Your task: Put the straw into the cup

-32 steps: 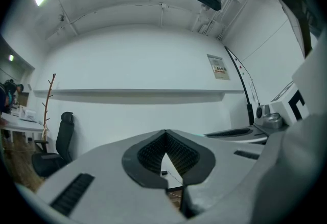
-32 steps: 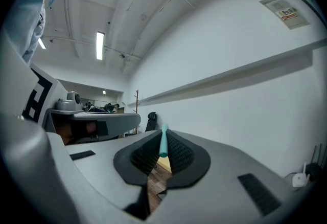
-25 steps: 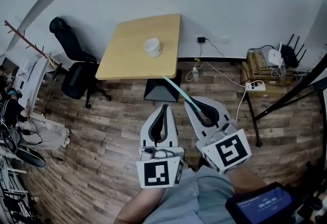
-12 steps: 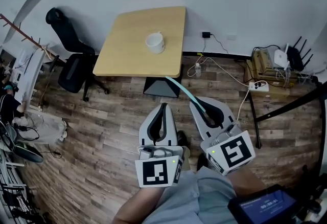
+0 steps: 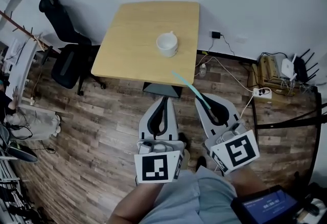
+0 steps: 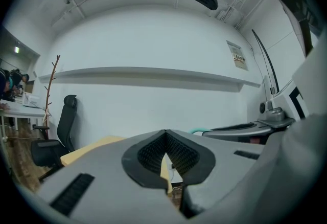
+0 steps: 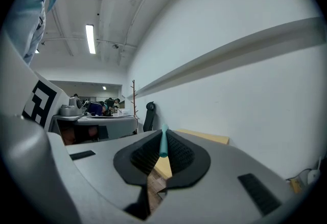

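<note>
A white cup (image 5: pixel 167 44) stands on a light wooden table (image 5: pixel 133 49) ahead of me in the head view. My right gripper (image 5: pixel 203 101) is shut on a teal straw (image 5: pixel 187 85) that sticks out past its tips toward the table's near edge; the right gripper view shows the straw (image 7: pixel 163 143) pinched between the dark pads. My left gripper (image 5: pixel 164 101) hangs beside it over the wooden floor, jaws shut with nothing between them (image 6: pixel 164 152). Both grippers are well short of the cup.
A black office chair (image 5: pixel 66 49) stands left of the table. Cables, a power strip (image 5: pixel 263 92) and a router on a small stand (image 5: pixel 278 72) lie at the right by the white wall. The table's dark base (image 5: pixel 162 89) sits just ahead of the grippers.
The table and cup have come nearer and lower in the head view as I moved forward. The straw's tip now reaches the table's near edge. Both grippers keep their grip state.
</note>
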Demonstrator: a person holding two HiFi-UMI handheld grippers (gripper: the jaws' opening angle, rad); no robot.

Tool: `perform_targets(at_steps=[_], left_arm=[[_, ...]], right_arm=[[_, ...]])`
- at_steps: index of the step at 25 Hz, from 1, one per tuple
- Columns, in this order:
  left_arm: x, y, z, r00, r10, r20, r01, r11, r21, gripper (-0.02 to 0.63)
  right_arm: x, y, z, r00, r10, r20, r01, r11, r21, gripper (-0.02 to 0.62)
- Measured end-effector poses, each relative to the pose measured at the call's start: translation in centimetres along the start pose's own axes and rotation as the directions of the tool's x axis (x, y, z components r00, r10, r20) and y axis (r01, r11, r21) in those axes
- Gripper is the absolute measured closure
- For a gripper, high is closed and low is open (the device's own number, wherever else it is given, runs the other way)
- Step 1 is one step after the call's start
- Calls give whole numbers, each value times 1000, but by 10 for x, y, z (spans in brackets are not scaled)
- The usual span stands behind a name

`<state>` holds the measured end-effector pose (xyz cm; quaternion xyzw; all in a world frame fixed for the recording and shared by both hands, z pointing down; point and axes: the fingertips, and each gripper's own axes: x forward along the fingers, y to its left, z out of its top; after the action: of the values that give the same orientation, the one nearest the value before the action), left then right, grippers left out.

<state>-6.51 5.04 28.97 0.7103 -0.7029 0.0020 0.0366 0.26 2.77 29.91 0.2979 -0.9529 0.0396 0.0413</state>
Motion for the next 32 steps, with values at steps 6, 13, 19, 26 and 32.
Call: perform_targets(at_steps=[6, 13, 19, 26, 32], left_arm=[[37, 41, 34, 996, -27, 83, 27, 1000, -2, 609], [64, 68, 51, 990, -62, 128, 62, 998, 6, 609], [87, 76, 45, 992, -75, 104, 75, 997, 11, 609], [121, 82, 18, 997, -69, 27, 69, 998, 9, 609], [169, 83, 16, 999, -46, 2, 46, 999, 11, 609]], right_arm=[[52, -12, 34, 998, -50, 39, 52, 998, -44, 578], [86, -20, 59, 992, -93, 82, 100, 991, -91, 578], [106, -37, 62, 991, -110, 75, 116, 989, -89, 578], [128, -68, 34, 993, -116, 17, 117, 992, -50, 578], [152, -104, 24, 996, -93, -3, 93, 996, -10, 578]])
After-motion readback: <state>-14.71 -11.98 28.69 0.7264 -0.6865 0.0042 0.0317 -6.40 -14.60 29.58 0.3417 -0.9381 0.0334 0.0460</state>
